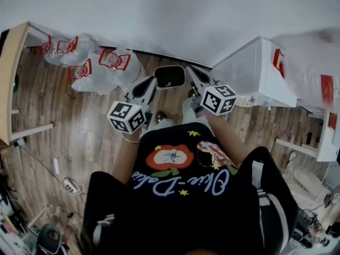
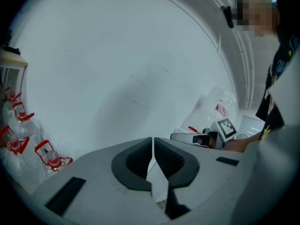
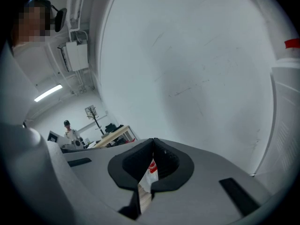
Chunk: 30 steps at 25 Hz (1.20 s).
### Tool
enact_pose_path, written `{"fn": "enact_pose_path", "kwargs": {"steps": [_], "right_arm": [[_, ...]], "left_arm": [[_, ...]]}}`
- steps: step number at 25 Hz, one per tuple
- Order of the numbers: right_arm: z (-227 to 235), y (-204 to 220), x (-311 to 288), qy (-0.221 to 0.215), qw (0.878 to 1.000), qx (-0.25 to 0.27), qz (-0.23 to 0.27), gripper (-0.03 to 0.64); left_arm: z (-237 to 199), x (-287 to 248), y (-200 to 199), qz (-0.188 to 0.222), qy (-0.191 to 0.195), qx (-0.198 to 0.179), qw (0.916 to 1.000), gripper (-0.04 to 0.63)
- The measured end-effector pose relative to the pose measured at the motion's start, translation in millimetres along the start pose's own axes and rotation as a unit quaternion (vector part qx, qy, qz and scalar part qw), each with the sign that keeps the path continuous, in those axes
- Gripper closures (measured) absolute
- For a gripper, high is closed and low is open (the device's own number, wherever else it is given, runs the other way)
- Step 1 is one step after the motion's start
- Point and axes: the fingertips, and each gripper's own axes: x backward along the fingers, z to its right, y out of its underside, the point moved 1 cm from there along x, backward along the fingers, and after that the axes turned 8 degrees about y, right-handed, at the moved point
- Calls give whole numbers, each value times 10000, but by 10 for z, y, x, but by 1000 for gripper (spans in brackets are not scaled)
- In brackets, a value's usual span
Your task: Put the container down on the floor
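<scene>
Dark inside and pale at the rim, the container [image 1: 170,77] hangs between your two grippers. It is above the wood floor [image 1: 79,137], close to the floor's edge at the wall [image 1: 175,15]. What it holds, if anything, cannot be made out.

Your left gripper [image 2: 153,146] has its jaws pressed together on a thin white edge of the container. Your right gripper [image 3: 153,149] is clamped on the opposite side, where a white strip with a red mark shows between the pads.

Clear bags [image 1: 101,62] with red print lie along that same floor edge, left of the container. A white box [image 1: 255,70] stands to its right.

Only the head view shows the container whole; each gripper view shows just the sliver in its own jaws. The left gripper view also catches your right gripper and its cube [image 2: 226,128]. The right gripper view alone shows a far room with a desk [image 3: 112,136] and a person [image 3: 69,128].

The red print on the bags and the box is too small to read. The script on your shirt [image 1: 180,179] is upside down and unclear.
</scene>
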Motion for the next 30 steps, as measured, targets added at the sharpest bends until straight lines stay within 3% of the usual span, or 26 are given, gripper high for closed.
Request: {"fn": "enact_pose_path", "kwargs": {"steps": [10,30], "right_arm": [[-226,-230,88,-101,9983,523,240,617],[-375,-316,126,-212,9964,730,379,617]], "left_arm": [[61,56,-260,51,-87,-671,9977,581],[47,144,-325,133,-246,-808,9963,581]]}}
